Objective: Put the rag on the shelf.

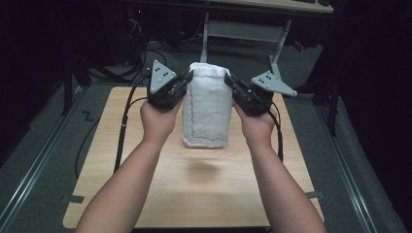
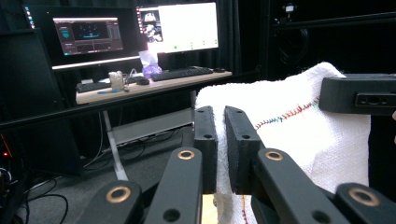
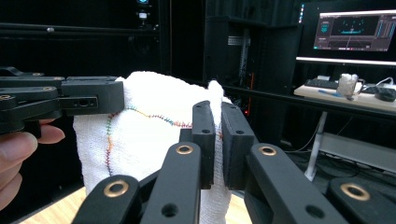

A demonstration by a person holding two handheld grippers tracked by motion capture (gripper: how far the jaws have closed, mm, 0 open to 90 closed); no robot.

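Here the white towel (image 1: 207, 107) hangs above the wooden worktop (image 1: 194, 194), upper corners pinched by left gripper (image 1: 186, 77) and right gripper (image 1: 228, 80); its far face is hidden, the room dark.

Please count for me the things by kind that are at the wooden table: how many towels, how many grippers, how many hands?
White towel, held up by its two top corners: 1
Grippers, the left gripper and the right gripper, each shut on the towel: 2
Hands, the left hand and the right hand: 2
Total: 5
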